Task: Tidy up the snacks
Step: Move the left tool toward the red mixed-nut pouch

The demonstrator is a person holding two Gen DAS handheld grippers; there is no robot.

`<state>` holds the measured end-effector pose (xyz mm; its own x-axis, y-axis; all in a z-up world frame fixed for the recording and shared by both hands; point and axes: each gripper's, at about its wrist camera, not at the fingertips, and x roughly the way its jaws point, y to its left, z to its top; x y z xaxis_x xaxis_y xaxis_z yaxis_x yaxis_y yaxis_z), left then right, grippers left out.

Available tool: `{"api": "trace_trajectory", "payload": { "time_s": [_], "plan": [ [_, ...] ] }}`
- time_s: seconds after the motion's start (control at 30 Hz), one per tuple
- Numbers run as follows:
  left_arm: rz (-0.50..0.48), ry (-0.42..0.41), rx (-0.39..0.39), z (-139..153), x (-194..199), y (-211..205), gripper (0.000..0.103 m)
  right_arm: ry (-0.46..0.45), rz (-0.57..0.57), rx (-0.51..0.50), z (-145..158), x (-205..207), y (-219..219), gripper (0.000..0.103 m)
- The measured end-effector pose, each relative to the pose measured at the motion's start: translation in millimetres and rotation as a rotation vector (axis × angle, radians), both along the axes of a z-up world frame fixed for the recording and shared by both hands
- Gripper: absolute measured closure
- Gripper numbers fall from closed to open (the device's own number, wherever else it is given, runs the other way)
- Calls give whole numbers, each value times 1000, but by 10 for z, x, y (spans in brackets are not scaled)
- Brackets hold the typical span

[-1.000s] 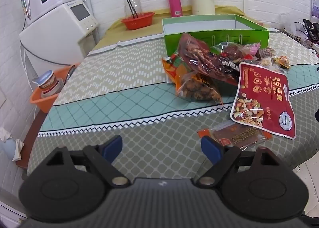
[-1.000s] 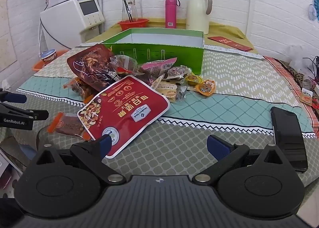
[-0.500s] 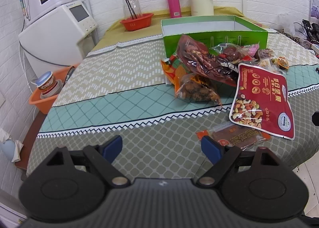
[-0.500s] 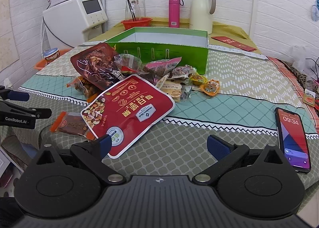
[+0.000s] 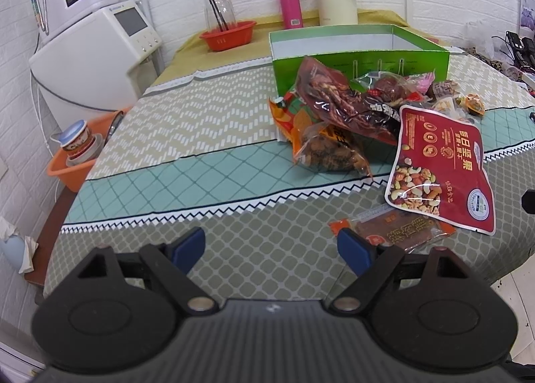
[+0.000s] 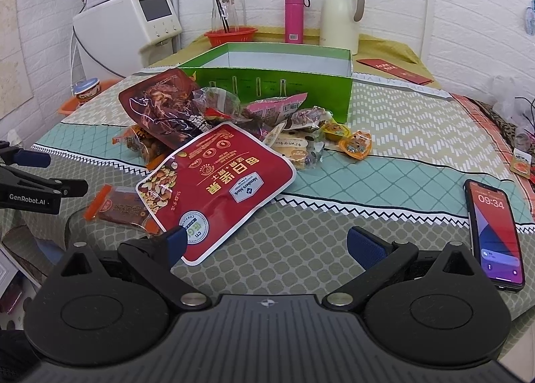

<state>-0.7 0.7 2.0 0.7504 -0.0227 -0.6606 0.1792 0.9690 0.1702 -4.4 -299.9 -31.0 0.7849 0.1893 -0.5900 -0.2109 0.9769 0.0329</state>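
The phone (image 6: 495, 232) screen, dark a second ago, now glows on the tabletop (image 6: 401, 122). Both claws, left (image 5: 271, 246) and right (image 6: 267, 246), stay spread wide and empty (neither has shifted). The snack pile, red mixed-nut bag (image 6: 217, 189) foremost, lies unmoved before the green box (image 6: 277, 82).

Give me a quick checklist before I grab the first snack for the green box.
1. Left gripper open, nothing between its fingers: ok.
2. Right gripper open, nothing held: ok.
3. Green box lidless, visible inside bare: ok.
4. Red nut bag lies on top of the pile, reachable: ok.
5. Phone lies apart from the snacks: ok.
6. Whether the small flat packet is partly under the nut bag: cannot tell.
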Motion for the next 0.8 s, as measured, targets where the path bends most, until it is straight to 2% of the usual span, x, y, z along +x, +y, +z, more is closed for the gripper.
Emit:
{"api": "trace_trajectory", "payload": {
  "time_s": [0.8],
  "plan": [
    [-16, 18, 6, -38, 119, -9, 17, 26, 14, 5, -45, 113, 5, 0]
  ]
}}
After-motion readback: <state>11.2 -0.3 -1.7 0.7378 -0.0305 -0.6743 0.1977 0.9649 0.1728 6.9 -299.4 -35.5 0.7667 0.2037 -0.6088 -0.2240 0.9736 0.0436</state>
